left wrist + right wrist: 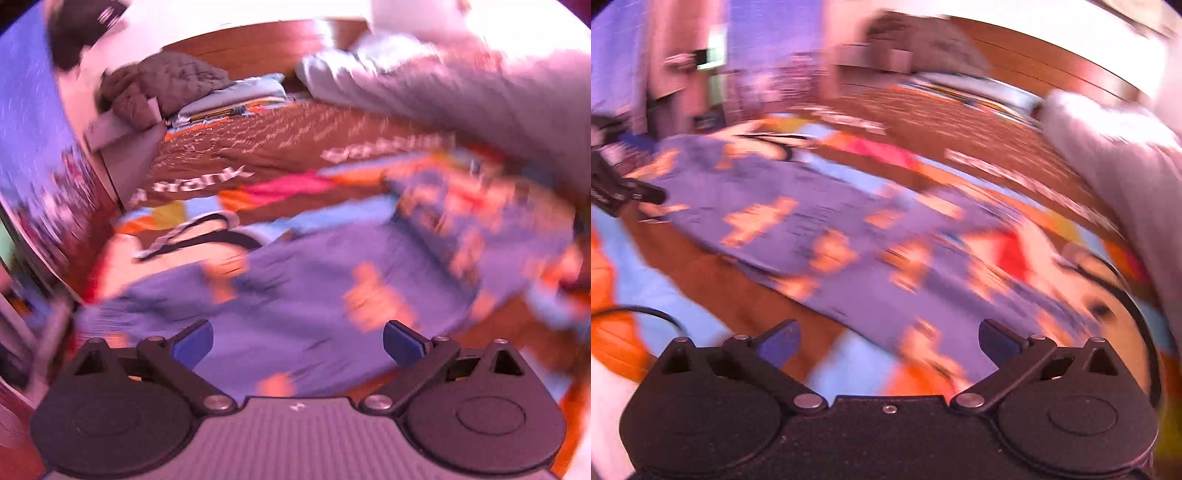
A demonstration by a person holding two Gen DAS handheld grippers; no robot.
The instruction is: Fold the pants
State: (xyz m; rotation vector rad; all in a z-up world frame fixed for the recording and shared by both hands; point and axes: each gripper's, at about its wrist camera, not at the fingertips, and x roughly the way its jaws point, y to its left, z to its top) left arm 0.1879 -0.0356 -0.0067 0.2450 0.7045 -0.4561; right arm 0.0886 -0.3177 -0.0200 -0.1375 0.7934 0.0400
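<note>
The blue pants (pixel 295 280) with orange figures lie spread flat on the patterned bedspread (pixel 258 147), away from the wooden headboard (pixel 258 44). Both frames are blurred, but the left gripper (pixel 298 341) and right gripper (pixel 889 343) apparently hover above the cloth, fingers spread wide and holding nothing.

A: What blocks the left view? B: A grey fabric mass (pixel 480 92) fills one to three o'clock; a quilted grey bundle (pixel 166 85) sits at eleven. A: Open room? B: Over the flat purple orange-patterned pants (pixel 820 221), centre, on the brown printed bedspread (pixel 258 140).
</note>
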